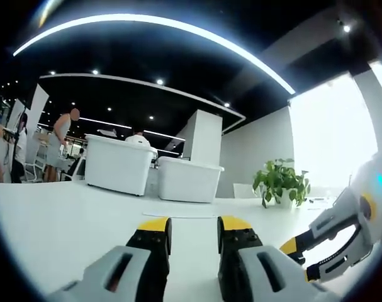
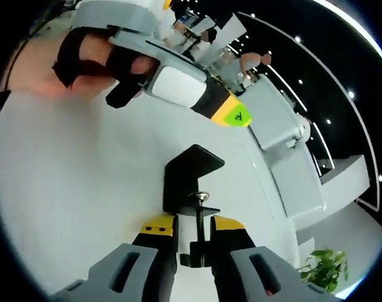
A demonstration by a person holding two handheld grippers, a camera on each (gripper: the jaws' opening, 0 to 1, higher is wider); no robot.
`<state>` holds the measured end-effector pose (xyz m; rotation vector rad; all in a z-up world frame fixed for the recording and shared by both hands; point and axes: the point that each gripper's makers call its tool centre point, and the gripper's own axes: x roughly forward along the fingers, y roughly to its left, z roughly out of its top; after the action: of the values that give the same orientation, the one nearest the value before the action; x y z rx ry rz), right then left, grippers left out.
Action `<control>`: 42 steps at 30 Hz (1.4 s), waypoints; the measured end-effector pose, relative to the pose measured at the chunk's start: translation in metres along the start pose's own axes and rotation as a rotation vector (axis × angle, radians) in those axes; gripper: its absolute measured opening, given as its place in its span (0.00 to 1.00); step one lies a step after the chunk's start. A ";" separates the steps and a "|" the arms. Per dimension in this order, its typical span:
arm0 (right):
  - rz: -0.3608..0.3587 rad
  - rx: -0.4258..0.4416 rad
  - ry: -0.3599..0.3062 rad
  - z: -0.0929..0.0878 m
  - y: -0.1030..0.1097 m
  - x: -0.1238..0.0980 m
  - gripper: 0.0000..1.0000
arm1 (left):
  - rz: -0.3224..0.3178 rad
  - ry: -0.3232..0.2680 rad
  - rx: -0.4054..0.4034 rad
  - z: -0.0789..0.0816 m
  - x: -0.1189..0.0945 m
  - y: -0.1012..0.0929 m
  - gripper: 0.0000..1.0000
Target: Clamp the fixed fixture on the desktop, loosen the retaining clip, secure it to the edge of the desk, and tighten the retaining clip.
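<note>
A black C-shaped clamp fixture [image 2: 185,171] with a silver-topped screw lies against the white desk [image 2: 84,189] in the right gripper view. My right gripper [image 2: 194,224] has its yellow-tipped jaws close on either side of the screw stem and its lower handle, and looks shut on it. Above the clamp hovers my left gripper [image 2: 231,113], held by a hand in a black strap. In the left gripper view my left gripper [image 1: 194,224] stands open over the desk with nothing between its jaws. My right gripper [image 1: 304,259] comes in at the lower right.
Two large white blocks [image 1: 118,165] [image 1: 187,179] stand beyond the desk's far edge. A potted green plant [image 1: 282,182] sits at the far right near a bright window. People stand at the far left [image 1: 60,141]. The white desk surface [image 1: 58,233] stretches wide to the left.
</note>
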<state>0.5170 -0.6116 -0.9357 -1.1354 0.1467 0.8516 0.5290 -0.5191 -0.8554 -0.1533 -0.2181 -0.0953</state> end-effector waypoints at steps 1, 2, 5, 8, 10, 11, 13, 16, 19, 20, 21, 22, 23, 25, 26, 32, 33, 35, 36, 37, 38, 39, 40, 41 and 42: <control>-0.005 -0.005 0.002 0.000 -0.001 0.001 0.19 | 0.000 0.001 0.001 0.000 0.000 0.000 0.30; -0.013 -0.010 0.003 0.000 -0.002 0.002 0.19 | -0.001 0.001 0.002 0.000 0.000 0.000 0.30; -0.034 -0.022 0.009 -0.001 -0.006 0.006 0.19 | 0.001 0.003 0.001 -0.001 0.000 0.000 0.30; -0.067 -0.051 0.020 -0.003 -0.010 0.009 0.19 | 0.003 0.002 -0.001 -0.001 0.001 0.001 0.30; -0.090 -0.081 0.029 -0.005 -0.012 0.011 0.19 | 0.003 0.001 -0.003 0.000 0.001 0.001 0.30; -0.099 -0.102 0.031 -0.004 -0.012 0.012 0.19 | 0.004 0.001 -0.003 0.000 0.001 0.001 0.30; -0.114 -0.117 0.037 -0.004 -0.012 0.013 0.19 | 0.003 0.001 -0.004 0.000 0.001 0.001 0.30; -0.145 -0.159 0.046 -0.005 -0.014 0.015 0.19 | 0.001 0.002 -0.002 0.000 0.001 0.001 0.30; -0.187 -0.202 0.059 -0.004 -0.016 0.015 0.19 | 0.000 0.002 -0.002 -0.001 0.001 0.001 0.30; -0.198 -0.209 0.064 -0.005 -0.016 0.016 0.19 | 0.000 0.003 0.000 -0.001 0.001 0.000 0.30; -0.209 -0.217 0.068 -0.005 -0.016 0.017 0.19 | -0.001 0.004 0.001 -0.001 0.000 0.000 0.29; -0.222 -0.235 0.071 -0.005 -0.016 0.018 0.18 | -0.004 0.006 0.005 -0.002 0.001 -0.001 0.29; -0.235 -0.252 0.075 -0.004 -0.016 0.018 0.18 | -0.007 0.008 0.009 -0.002 0.001 -0.002 0.29; -0.257 -0.277 0.081 -0.004 -0.016 0.021 0.16 | -0.015 0.014 0.023 -0.004 0.001 -0.005 0.29; -0.265 -0.284 0.082 -0.004 -0.017 0.019 0.16 | -0.017 0.015 0.024 -0.004 0.001 -0.005 0.29; -0.301 -0.309 0.085 -0.003 -0.020 0.019 0.15 | -0.022 0.020 0.029 -0.005 0.002 -0.006 0.29; -0.308 -0.338 0.084 -0.002 -0.020 0.019 0.15 | -0.024 0.023 0.033 -0.006 0.003 -0.007 0.29; -0.323 -0.368 0.087 0.001 -0.020 0.016 0.14 | -0.028 0.028 0.039 -0.007 0.003 -0.008 0.29; -0.326 -0.389 0.092 0.002 -0.019 0.015 0.13 | -0.031 0.033 0.047 -0.008 0.003 -0.009 0.29; -0.330 -0.410 0.099 0.002 -0.018 0.015 0.12 | -0.035 0.034 0.055 -0.009 0.003 -0.010 0.29; -0.338 -0.437 0.107 0.002 -0.016 0.015 0.10 | -0.038 0.036 0.061 -0.010 0.004 -0.011 0.29; -0.333 -0.446 0.110 0.001 -0.014 0.017 0.08 | -0.040 0.038 0.066 -0.010 0.004 -0.012 0.29; -0.336 -0.454 0.112 0.002 -0.015 0.017 0.08 | -0.040 0.039 0.068 -0.010 0.004 -0.012 0.29; -0.336 -0.456 0.112 0.001 -0.015 0.019 0.08 | -0.040 0.038 0.069 -0.010 0.004 -0.012 0.29; -0.337 -0.456 0.112 0.001 -0.016 0.019 0.08 | -0.037 0.037 0.067 -0.009 0.004 -0.011 0.29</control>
<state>0.5400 -0.6030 -0.9335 -1.5828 -0.1537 0.5307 0.5335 -0.5314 -0.8621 -0.0806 -0.1875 -0.1272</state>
